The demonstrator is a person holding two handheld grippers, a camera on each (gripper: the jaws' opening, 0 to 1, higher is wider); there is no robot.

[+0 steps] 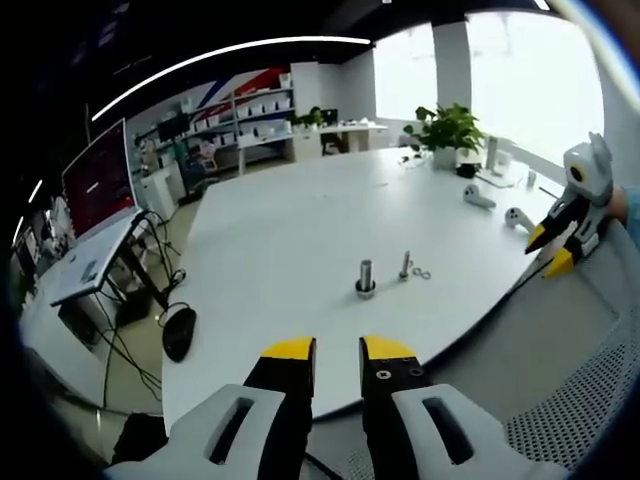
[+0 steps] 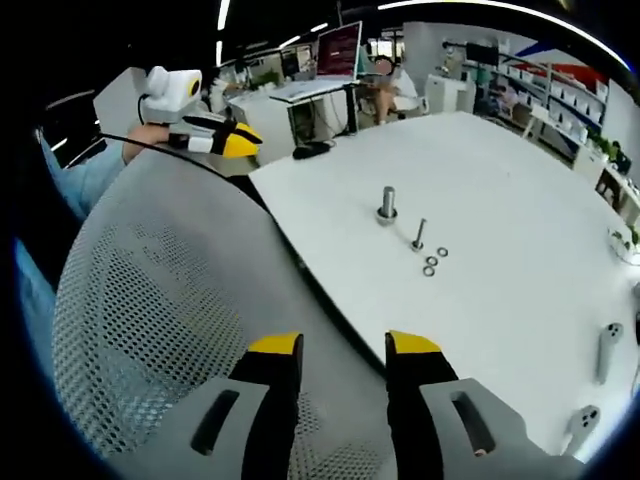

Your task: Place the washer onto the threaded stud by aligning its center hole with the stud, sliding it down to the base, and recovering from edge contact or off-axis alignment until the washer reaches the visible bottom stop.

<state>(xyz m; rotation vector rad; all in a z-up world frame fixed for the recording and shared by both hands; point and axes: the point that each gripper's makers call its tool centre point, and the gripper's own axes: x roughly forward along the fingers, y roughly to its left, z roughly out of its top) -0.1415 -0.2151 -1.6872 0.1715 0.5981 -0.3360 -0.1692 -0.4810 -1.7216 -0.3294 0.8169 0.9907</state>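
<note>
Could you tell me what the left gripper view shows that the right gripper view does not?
Left gripper view alone: a leafy green potted plant at the table's far end and a black computer mouse on a low side desk.

Right gripper view alone: a grey mesh chair back before the table and three small metal washers.

Both: the white round table, the thick threaded metal stud standing on it, a thinner upright bolt, and both open yellow-tipped grippers.

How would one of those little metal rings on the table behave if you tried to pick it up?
The washers look thin and lie flat on the smooth white table, so one would probably slide rather than lift easily. Metal, so likely stiff and light. On edge, its round shape could roll.
</note>
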